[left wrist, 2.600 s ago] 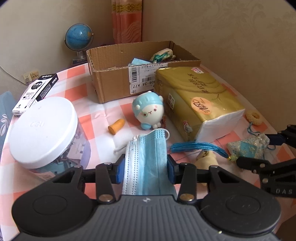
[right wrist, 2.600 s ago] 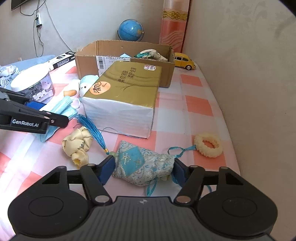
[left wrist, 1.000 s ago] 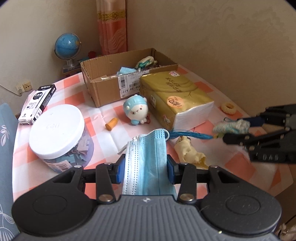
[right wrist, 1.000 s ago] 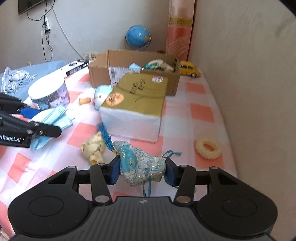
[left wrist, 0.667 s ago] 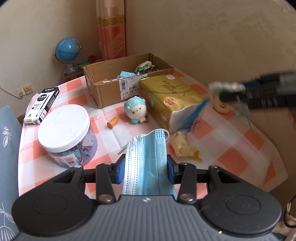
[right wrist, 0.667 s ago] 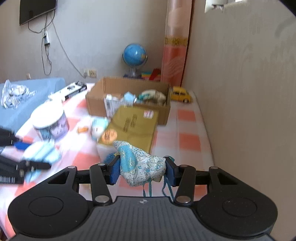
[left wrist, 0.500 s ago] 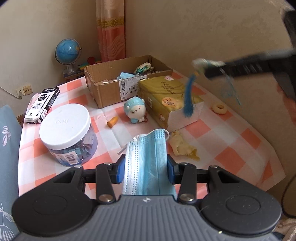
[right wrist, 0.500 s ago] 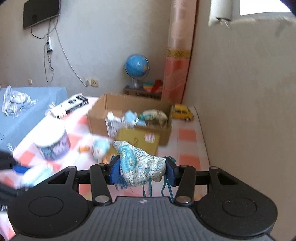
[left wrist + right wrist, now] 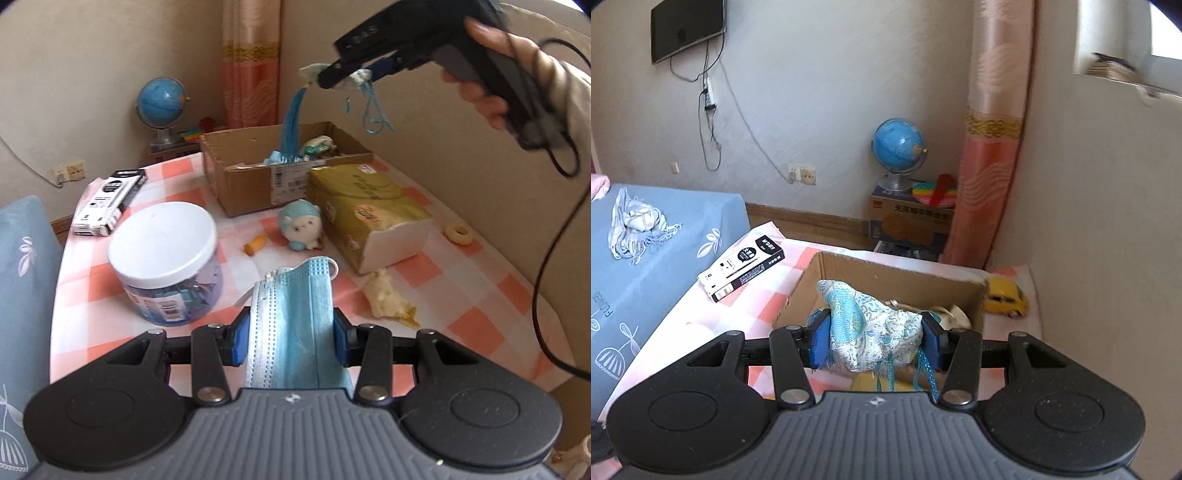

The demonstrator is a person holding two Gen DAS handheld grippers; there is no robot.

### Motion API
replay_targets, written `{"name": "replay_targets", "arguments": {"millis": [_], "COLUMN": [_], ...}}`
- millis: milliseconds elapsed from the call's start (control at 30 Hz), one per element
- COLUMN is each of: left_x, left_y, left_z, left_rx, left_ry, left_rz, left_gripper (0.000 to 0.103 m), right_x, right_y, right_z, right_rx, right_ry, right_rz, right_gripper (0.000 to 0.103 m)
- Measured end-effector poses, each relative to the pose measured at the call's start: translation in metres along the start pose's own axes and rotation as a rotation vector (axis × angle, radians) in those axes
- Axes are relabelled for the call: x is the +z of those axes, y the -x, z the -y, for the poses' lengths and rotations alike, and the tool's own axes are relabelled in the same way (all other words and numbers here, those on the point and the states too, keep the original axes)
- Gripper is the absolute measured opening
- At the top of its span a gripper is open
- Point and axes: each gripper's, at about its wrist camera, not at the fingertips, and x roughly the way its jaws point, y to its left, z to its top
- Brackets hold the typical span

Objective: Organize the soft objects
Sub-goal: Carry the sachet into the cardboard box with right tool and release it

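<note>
**Pouch raised over box; mask held in place**

Left wrist view. Against the frame half a second back, the right gripper has climbed from mid-frame to the upper right and now hangs above the box. A second ago it sat low at the right edge, near the table. Its jaws pinch the pouch; the blue tassel dangles straight down with its tip at the box opening, and thin cords trail beside it. A hand wraps the handle, sleeve at the frame edge, cable looping down the right side. The left gripper is unchanged: its blue pads press on the mask, which is folded lengthwise and juts forward over the table. On the table lie the jar, the plush, the tissue pack, a yellow rag, a ring and an orange bit. The globe stands beyond the box.

Right wrist view. The scene has shifted since half a second ago: the table items have dropped out of frame and the box now sits directly beyond the fingers, close. The right gripper points down at it, pads clamped on the pouch, cords hanging below. Only this view shows the toy car right of the box, the bed and the wall screen. The black carton lies left of the box. The left gripper is out of frame here.
</note>
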Motion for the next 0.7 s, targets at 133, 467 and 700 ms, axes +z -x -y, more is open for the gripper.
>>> {"name": "replay_targets", "arguments": {"millis": [133, 467, 700], "left_x": [0.000, -0.002, -0.001], "left_y": [0.000, -0.007, -0.011], "left_z": [-0.008, -0.023, -0.020], "left_rx": [0.041, 0.091, 0.078], "left_ry": [0.019, 0.065, 0.056], "left_rz": [0.006, -0.016, -0.026], "left_gripper": [0.042, 0.042, 0.042], "right_x": [0.022, 0.042, 0.036], "right_y": [-0.032, -0.110, -0.107], "right_z": [-0.006, -0.022, -0.017], "right_rx": [0.016, 0.045, 0.062], "right_ry": [0.031, 0.077, 0.043], "right_rz": [-0.025, -0.097, -0.068], "right_gripper": [0.054, 0.083, 0.098]}}
